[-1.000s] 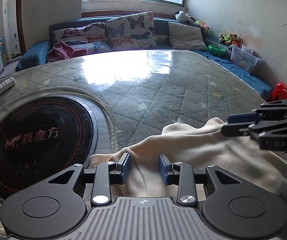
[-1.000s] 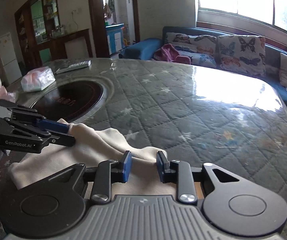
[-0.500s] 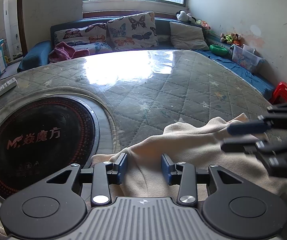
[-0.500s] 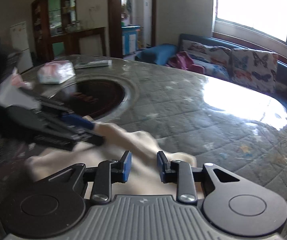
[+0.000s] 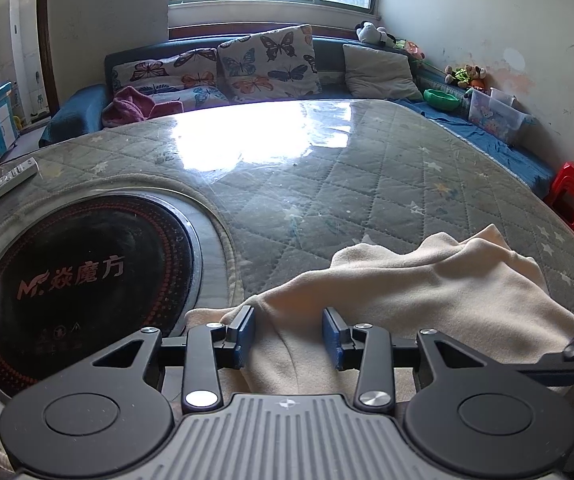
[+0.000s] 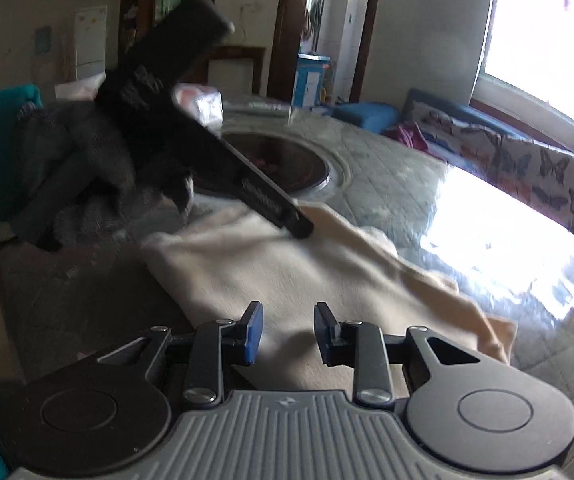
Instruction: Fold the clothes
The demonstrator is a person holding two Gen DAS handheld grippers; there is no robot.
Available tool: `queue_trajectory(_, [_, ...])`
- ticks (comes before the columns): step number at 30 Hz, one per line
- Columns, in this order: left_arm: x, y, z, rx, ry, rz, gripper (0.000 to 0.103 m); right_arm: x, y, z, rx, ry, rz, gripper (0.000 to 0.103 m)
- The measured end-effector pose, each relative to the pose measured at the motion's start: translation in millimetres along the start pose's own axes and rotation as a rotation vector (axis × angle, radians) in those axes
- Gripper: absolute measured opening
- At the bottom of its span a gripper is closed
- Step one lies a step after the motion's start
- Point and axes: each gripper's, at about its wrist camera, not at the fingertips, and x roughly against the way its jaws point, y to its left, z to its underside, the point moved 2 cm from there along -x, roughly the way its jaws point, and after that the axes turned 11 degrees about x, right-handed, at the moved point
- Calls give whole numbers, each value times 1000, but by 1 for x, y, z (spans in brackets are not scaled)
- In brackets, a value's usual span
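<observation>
The cream fleece garment [image 5: 427, 296] lies crumpled at the near edge of the quilted table cover [image 5: 367, 184], just beside the round black induction cooktop [image 5: 83, 280] set into the table. Its surface is soft and matte, with a raised ridge of folds running across the far side and one corner trailing toward the shiny glare on the table. In the right wrist view the cloth [image 6: 307, 272] spreads flatter, somewhat blurred. The left gripper [image 5: 289, 334] stands with its jaws apart, a fold of the fleece between the blue pads but not pinched; they have just been opening. The right gripper [image 6: 287, 332] is likewise parted over the cloth, gripping nothing. A gloved hand [image 6: 79, 168] carries the left gripper.
</observation>
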Motion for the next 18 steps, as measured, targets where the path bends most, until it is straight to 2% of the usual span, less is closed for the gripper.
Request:
queue_trajectory(2, [0,0,1,2,-3,-3,40,0,-1,-4,-20,-19,-4,28])
queue_trajectory(6, [2,0,1,0,-3,-8,41,-14,5,3,-6,28,-14,28])
queue_trajectory(13, [15,2,3,10,-27,-9,44,-2,9,-13,31,-20,-21,27])
queue_trajectory(18, [22,7,7,7,-36,-29,45,-19,17,-14,30,-9,-71,27])
